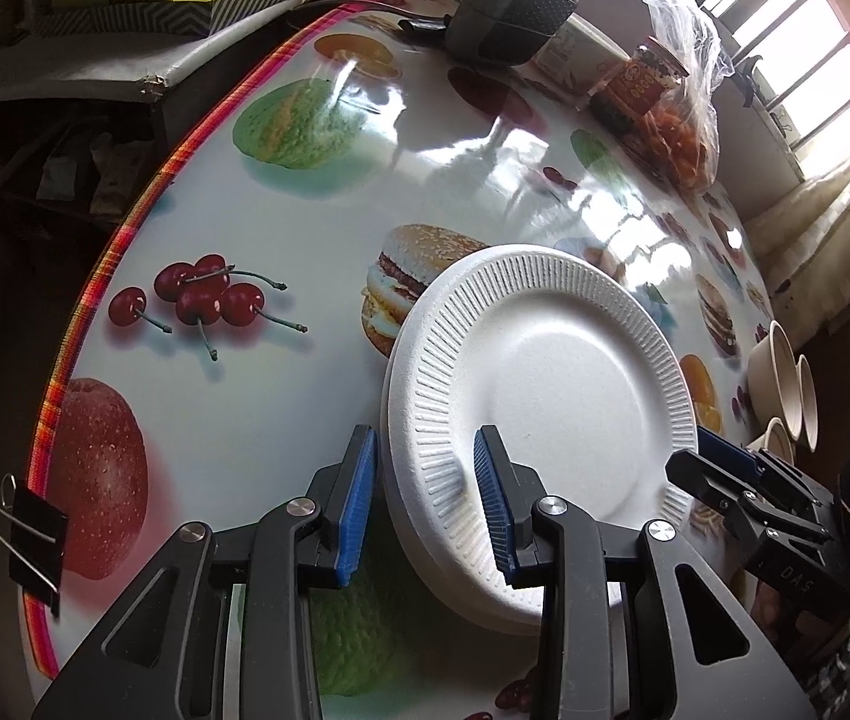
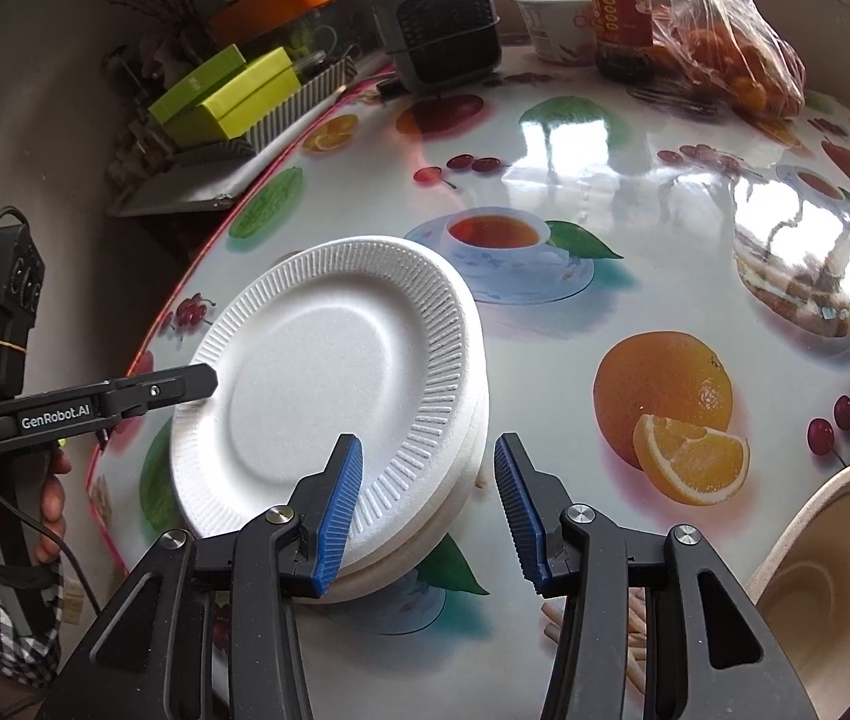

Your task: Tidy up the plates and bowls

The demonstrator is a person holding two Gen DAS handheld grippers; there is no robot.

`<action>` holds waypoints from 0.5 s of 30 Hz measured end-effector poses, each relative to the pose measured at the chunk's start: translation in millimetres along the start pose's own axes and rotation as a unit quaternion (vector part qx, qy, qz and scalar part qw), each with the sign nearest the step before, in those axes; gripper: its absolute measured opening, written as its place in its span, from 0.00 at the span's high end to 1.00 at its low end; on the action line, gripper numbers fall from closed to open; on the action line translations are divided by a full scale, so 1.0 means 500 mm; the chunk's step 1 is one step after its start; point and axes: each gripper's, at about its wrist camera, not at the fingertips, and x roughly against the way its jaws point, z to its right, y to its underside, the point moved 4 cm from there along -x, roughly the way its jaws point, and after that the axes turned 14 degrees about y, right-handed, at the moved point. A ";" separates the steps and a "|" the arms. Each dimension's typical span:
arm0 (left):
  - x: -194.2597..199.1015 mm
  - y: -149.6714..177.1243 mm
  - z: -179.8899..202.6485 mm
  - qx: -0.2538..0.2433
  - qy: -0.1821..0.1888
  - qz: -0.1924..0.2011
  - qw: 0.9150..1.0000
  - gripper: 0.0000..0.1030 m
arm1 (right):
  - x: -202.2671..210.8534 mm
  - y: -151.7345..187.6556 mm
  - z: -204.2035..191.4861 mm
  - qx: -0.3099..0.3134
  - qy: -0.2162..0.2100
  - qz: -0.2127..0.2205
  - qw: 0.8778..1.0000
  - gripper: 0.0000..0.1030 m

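A stack of white foam plates (image 1: 550, 372) (image 2: 335, 378) lies on the fruit-print tablecloth (image 1: 281, 396) near the table's edge. My left gripper (image 1: 425, 438) straddles the stack's left rim: one blue pad sits over the ribbed rim, the other stands just outside the edge with a small gap, so it is open. My right gripper (image 2: 427, 444) straddles the opposite rim the same way, its outer pad clear of the stack, also open. Each gripper shows in the other's view, the right gripper (image 1: 694, 456) and the left gripper (image 2: 209, 381) at the plate's rim. Beige bowls (image 1: 784, 384) (image 2: 832, 546) stand to the right.
At the table's far side stand a small grey fan (image 2: 436, 30), a white tub (image 2: 550, 18), a jar (image 2: 616, 12) and a plastic bag of oranges (image 2: 736, 48). A binder clip (image 1: 35, 540) grips the cloth edge. Boxes (image 2: 227, 96) lie beyond the table.
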 end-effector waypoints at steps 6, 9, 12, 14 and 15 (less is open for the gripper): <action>0.032 0.000 0.021 -0.015 -0.005 0.022 1.000 0.55 | 0.028 -0.003 0.007 -0.006 0.009 0.017 1.000 0.55; 0.045 0.002 0.037 -0.023 -0.004 0.029 0.999 0.55 | 0.046 -0.002 0.010 -0.008 0.018 0.030 0.999 0.55; 0.054 0.005 0.059 -0.041 -0.011 0.036 0.998 0.55 | 0.064 0.003 0.016 -0.012 0.026 0.039 0.999 0.55; 0.056 0.009 0.077 -0.053 -0.009 0.038 0.998 0.55 | 0.080 0.008 0.023 -0.013 0.039 0.048 0.998 0.54; 0.057 0.011 0.085 -0.057 -0.010 0.038 0.998 0.55 | 0.086 0.010 0.026 -0.015 0.043 0.052 0.998 0.54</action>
